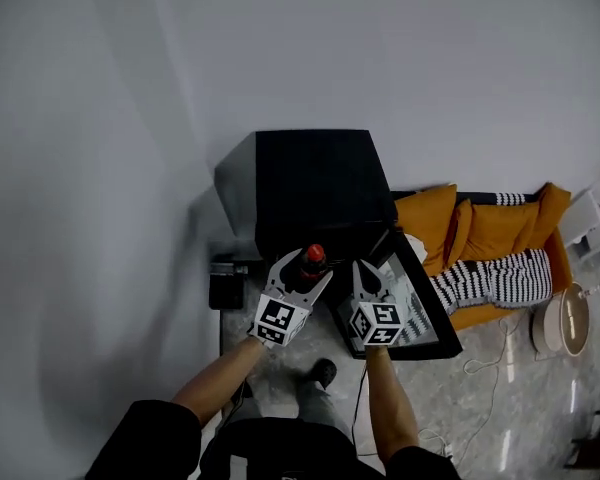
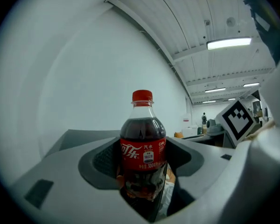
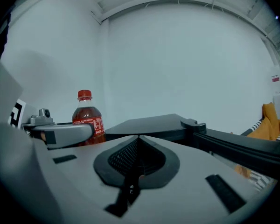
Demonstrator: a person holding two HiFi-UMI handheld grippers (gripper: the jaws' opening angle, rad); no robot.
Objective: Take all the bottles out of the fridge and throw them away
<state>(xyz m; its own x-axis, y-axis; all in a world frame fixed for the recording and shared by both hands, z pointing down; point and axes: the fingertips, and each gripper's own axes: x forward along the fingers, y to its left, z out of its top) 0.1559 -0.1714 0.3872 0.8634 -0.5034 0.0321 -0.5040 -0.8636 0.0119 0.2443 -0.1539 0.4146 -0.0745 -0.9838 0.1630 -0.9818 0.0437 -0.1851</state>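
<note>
My left gripper (image 1: 302, 271) is shut on a small cola bottle (image 2: 142, 146) with a red cap and red label, held upright in front of the black mini fridge (image 1: 305, 183). The same bottle (image 1: 312, 261) shows its red cap in the head view, and it stands at the left of the right gripper view as the cola bottle (image 3: 87, 118). My right gripper (image 1: 368, 286) is shut with nothing between its jaws, just right of the left one and near the open fridge door (image 1: 420, 303). In the right gripper view the right gripper (image 3: 136, 148) has its pads pressed together.
The fridge stands against a white wall. An orange sofa (image 1: 490, 238) with striped cushions lies to the right. A round white device (image 1: 563, 320) and a cable (image 1: 485, 363) are on the floor at the right. The person's legs and shoe (image 1: 320, 373) are below the grippers.
</note>
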